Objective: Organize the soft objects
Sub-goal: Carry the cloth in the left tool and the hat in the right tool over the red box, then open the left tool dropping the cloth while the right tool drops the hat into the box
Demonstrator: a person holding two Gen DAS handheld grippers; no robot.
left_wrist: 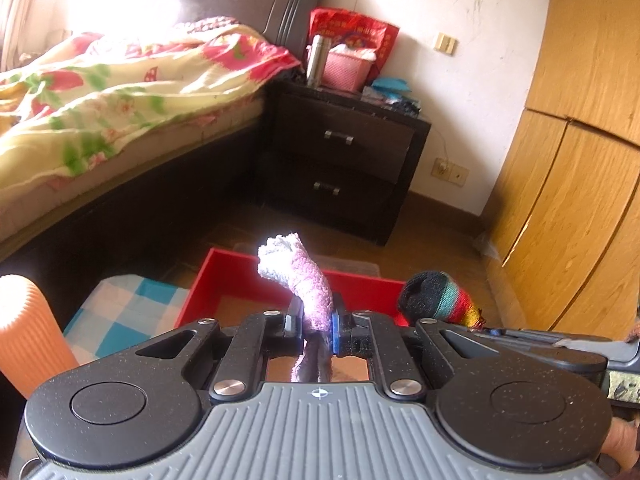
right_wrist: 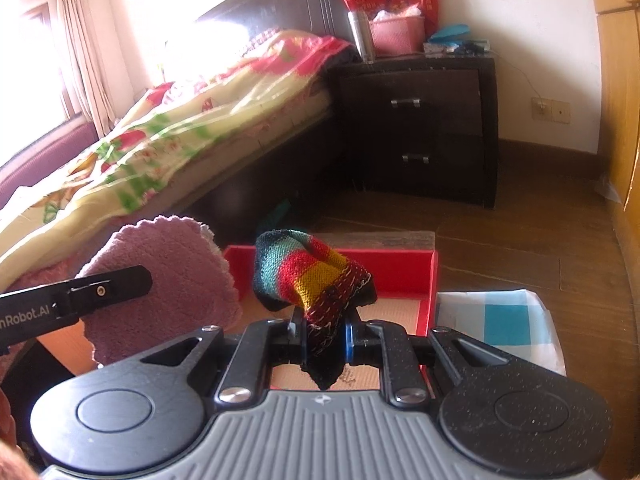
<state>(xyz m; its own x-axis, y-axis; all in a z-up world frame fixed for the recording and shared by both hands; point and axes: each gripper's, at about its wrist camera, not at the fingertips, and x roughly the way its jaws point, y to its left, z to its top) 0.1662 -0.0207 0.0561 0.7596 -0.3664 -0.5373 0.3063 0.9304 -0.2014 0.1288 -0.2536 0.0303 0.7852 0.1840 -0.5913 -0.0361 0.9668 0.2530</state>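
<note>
- The left hand-held gripper (left_wrist: 314, 322) is clamped on a pink knitted cloth (left_wrist: 306, 280); the cloth stands up above the red box (left_wrist: 228, 272)
- The right hand-held gripper (right_wrist: 326, 338) pinches a striped knitted piece (right_wrist: 308, 276), held over the same box
- Step in hand, I judge: carrying both soft items to the box; next, lower and release inside its walls

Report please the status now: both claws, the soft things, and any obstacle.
Left claw shut on pink cloth. Right claw shut on striped knit piece. Both held over red tray. No obstacle seen.
</note>
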